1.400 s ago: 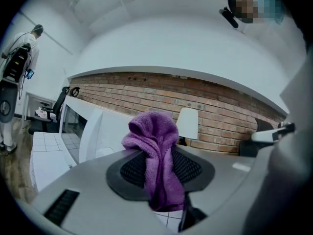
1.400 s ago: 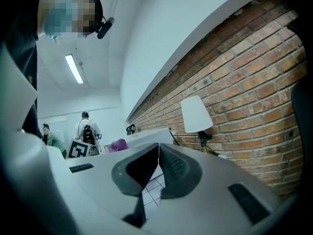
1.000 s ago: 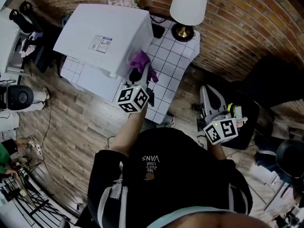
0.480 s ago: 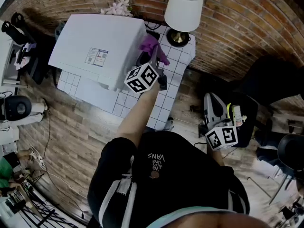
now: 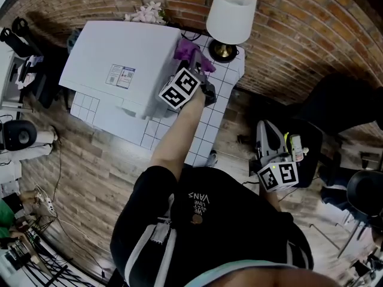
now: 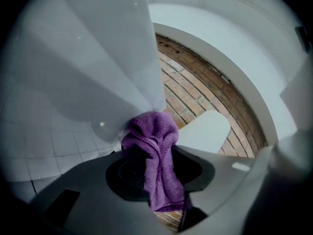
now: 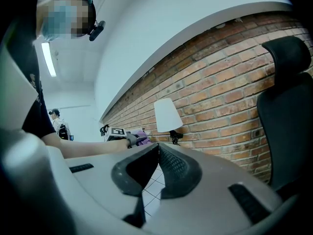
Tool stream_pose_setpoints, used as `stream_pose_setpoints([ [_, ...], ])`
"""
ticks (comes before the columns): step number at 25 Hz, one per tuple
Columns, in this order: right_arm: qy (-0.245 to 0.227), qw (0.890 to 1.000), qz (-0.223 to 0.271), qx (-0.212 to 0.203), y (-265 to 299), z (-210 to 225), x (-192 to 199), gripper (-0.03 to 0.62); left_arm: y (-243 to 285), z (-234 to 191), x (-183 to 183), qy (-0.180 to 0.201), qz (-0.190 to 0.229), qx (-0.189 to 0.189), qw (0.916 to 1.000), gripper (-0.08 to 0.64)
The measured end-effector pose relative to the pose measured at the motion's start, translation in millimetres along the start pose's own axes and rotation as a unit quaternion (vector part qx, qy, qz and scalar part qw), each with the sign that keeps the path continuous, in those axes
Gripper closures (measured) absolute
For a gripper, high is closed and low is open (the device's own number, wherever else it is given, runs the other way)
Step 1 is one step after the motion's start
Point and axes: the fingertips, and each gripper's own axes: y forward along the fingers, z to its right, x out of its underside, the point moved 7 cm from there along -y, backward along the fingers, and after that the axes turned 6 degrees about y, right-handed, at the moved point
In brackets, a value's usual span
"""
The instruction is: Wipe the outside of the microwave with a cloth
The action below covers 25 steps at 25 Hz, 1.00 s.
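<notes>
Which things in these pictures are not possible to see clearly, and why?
Label on the microwave: too small to read, head view.
Where the cloth meets the microwave: hidden by the cloth itself in the left gripper view, by the left gripper in the head view.
Lamp base: partly hidden by its shade, head view.

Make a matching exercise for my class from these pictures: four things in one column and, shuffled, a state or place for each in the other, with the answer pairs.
Column one
1. cloth
2. microwave
3. lamp
4. right gripper

Column two
A. jaws together, nothing between them
B. purple, clamped in the left gripper
C. white shade, next to the brick wall
D. white box with a label on top

Pairs: 1-B, 2-D, 3-C, 4-A
</notes>
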Motion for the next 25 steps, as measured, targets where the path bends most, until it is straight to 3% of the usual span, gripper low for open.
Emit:
stream_pose_setpoints([
  [4,-0.002,1.0,0.0,-0.002,0,3,-2,0.588,-5,-5,4,0.009,-0.009,-0.009,0.9999,0.419],
  [13,-0.007,0.999,-0.014,-0.041,4,-3,4,0.589,-62,4,36,0.014,-0.026,0.022,0.9993,0.419],
  [25,-0.017,0.992,-0.045,-0.114,6,-23,23,0.589,-189,-46,56,-0.016,-0.012,-0.061,0.9979,0.419],
])
